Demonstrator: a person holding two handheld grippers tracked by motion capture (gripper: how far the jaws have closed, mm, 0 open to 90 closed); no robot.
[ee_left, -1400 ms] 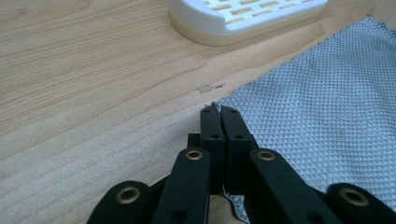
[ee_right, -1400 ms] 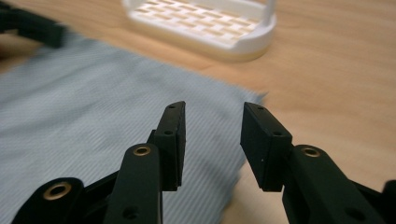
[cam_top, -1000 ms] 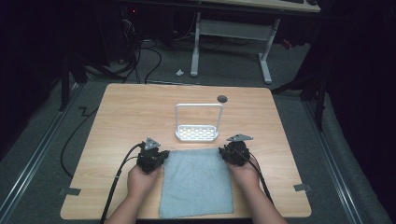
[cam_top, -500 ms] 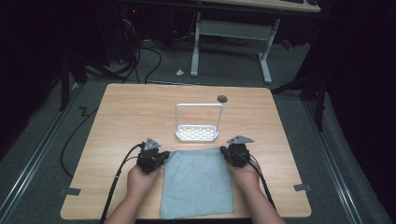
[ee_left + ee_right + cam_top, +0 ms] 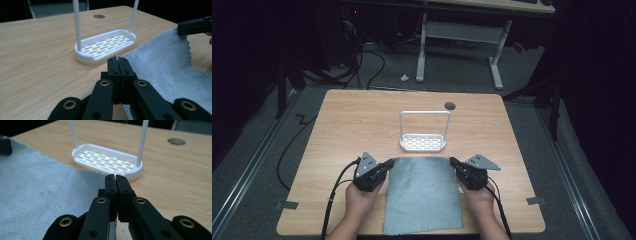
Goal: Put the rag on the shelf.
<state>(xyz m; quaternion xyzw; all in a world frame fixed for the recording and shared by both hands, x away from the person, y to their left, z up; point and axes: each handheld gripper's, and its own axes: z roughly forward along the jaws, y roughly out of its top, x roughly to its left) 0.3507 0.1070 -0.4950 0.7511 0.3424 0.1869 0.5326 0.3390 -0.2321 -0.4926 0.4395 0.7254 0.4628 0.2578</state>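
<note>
We are at the lower middle of the high view, where the grey cloth [image 5: 424, 192] lies spread on the wooden table [image 5: 352, 125], its near edge at the bottom of the frame. Our left gripper [image 5: 388, 164] sits at the cloth's upper left corner, and in the left gripper view its jaws are pressed together with a scrap of that corner caught at their tips [image 5: 117, 58]. Our right gripper [image 5: 453, 162] is at the upper right corner; its jaws have just been closing and now stand clamped on the cloth's edge, seen low in the right gripper view [image 5: 115, 178]. Just above the cloth, centre frame, stands the white slotted rack [image 5: 423, 142] with its tall hoop handle, close to the cloth's far edge.
</note>
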